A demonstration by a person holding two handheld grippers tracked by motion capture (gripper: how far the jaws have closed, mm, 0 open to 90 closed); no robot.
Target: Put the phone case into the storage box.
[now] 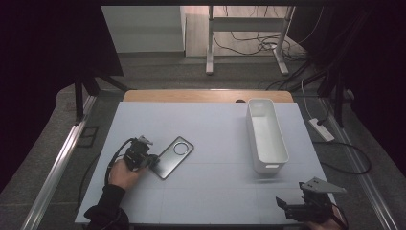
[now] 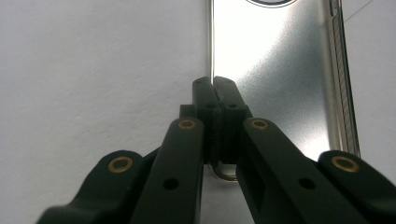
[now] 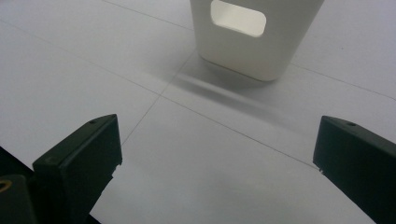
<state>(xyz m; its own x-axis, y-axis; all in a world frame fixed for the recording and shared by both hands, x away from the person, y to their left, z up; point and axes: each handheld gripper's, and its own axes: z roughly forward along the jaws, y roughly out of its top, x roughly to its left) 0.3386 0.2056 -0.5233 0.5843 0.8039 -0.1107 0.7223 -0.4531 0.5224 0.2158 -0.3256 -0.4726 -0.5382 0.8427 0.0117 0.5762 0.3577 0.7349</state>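
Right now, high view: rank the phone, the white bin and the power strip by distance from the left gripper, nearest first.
1. Phone: flat on the table, at the left gripper, whose shut jaws sit over its near edge.
2. White bin: on the table's right side, lengthwise.
3. Power strip: on the floor beyond the table's right edge.

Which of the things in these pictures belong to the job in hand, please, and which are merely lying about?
In the job:
- phone case, flat on the white table sheet
- left tool, shut on the case's edge
- white bin, possibly where the case goes
- right tool, open, idle, facing the bin

Lying about:
- power strip beside the table
- cables on the floor behind
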